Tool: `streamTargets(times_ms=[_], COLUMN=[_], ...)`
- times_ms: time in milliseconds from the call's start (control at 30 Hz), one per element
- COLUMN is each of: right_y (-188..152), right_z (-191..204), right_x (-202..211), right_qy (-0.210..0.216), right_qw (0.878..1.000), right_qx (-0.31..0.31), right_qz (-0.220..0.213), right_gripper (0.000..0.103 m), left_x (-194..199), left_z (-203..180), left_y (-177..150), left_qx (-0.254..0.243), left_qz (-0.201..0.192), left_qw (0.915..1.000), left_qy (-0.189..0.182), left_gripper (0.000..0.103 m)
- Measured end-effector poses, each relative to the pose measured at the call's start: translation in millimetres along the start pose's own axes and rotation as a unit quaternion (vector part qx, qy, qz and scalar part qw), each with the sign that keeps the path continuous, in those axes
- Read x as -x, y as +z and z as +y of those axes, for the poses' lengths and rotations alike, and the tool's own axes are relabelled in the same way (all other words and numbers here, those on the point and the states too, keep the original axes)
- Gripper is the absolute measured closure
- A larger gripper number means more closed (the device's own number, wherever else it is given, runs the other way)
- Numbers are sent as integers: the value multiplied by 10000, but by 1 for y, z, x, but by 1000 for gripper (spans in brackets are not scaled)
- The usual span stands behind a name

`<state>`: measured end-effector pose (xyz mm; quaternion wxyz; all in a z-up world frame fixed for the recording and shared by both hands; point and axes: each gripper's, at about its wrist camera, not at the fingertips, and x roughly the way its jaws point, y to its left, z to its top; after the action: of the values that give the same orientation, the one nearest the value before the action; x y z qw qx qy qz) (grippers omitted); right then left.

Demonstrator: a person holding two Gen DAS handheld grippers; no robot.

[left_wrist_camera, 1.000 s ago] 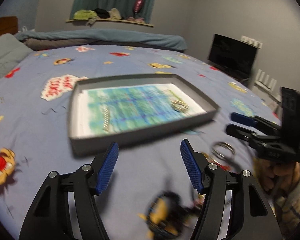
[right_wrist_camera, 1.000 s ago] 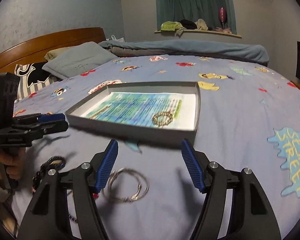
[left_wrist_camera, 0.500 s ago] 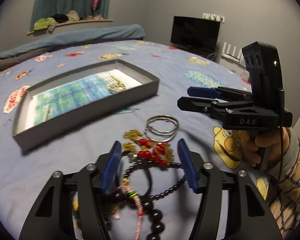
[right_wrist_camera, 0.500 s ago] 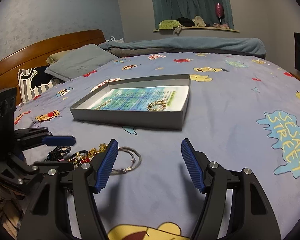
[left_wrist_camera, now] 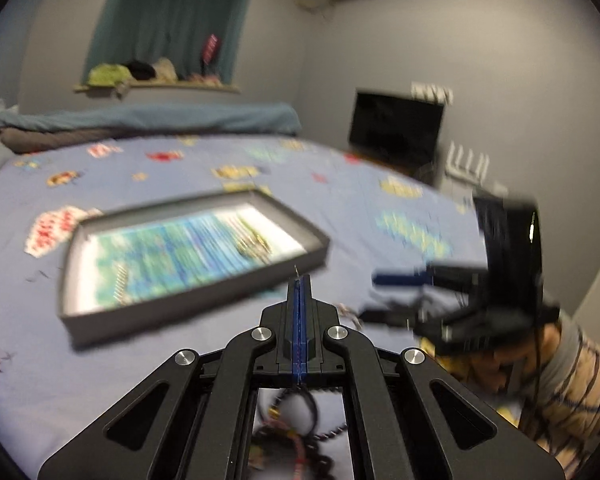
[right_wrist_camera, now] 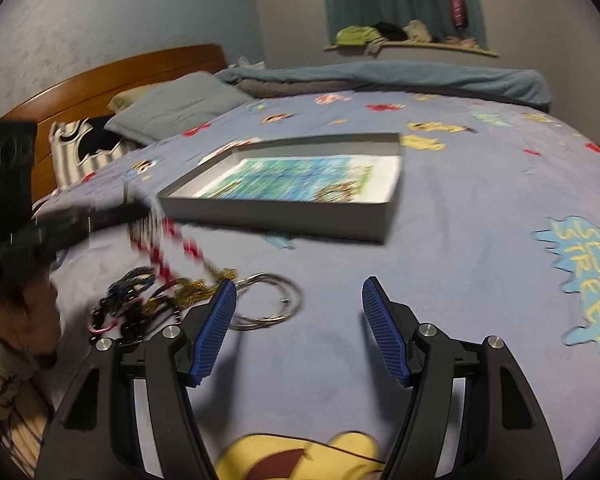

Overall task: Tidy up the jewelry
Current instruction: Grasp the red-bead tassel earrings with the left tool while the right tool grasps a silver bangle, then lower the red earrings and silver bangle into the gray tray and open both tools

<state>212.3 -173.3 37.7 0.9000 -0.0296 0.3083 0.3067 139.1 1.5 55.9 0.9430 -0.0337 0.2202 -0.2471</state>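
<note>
My left gripper [left_wrist_camera: 299, 280] is shut; in the right wrist view [right_wrist_camera: 140, 210] a red-and-white beaded strand [right_wrist_camera: 172, 246] with a gold tassel hangs from its tip above the jewelry pile [right_wrist_camera: 140, 300]. A grey tray [left_wrist_camera: 188, 308] with a blue-green printed liner lies on the bed ahead and holds a gold bracelet [right_wrist_camera: 338, 194] and a small chain [left_wrist_camera: 120, 284]. My right gripper [right_wrist_camera: 298, 316] is open and empty over the bedspread, beside the silver hoops [right_wrist_camera: 268, 300]. It also shows in the left wrist view [left_wrist_camera: 384, 298].
A blue cartoon-print bedspread [right_wrist_camera: 480, 240] covers the bed. Pillows [right_wrist_camera: 180, 108] and a wooden headboard [right_wrist_camera: 112, 80] lie far left. A TV [left_wrist_camera: 396, 132] stands by the wall. A folded blanket [right_wrist_camera: 380, 76] lies at the far side of the bed.
My left gripper has shut on the red beaded strand and lifted it out of the pile toward the tray. My right gripper stays open and has shifted slightly.
</note>
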Motion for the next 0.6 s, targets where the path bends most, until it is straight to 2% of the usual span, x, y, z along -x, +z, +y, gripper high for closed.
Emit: streamTargets(times_ms=[100, 233, 300, 333, 367, 600], right_y=[2, 2, 1, 1, 1, 6], right_z=[7, 13, 14, 14, 14, 13], right_x=[-9, -29, -33, -34, -33, -17], right_qy=[48, -110, -133, -135, -128, -90], right_qw=[9999, 9988, 9983, 9982, 9983, 9996], right_qx=[75, 151, 184, 202, 202, 162], right_qz=[106, 463, 528, 541, 533, 201], right_gripper=[38, 38, 42, 52, 56, 56], left_x=[8, 12, 16, 17, 18, 22], left_z=[15, 37, 44, 47, 51, 57], left_y=[5, 6, 8, 8, 10, 15], left_qx=[132, 361, 420, 440, 442, 511], left_qz=[-173, -204, -219, -230, -248, -367], left_qw=[9996, 9981, 9973, 9971, 9968, 9956], left_qy=[197, 462, 554, 585, 623, 693], left_gripper=[102, 102, 102, 102, 102, 102])
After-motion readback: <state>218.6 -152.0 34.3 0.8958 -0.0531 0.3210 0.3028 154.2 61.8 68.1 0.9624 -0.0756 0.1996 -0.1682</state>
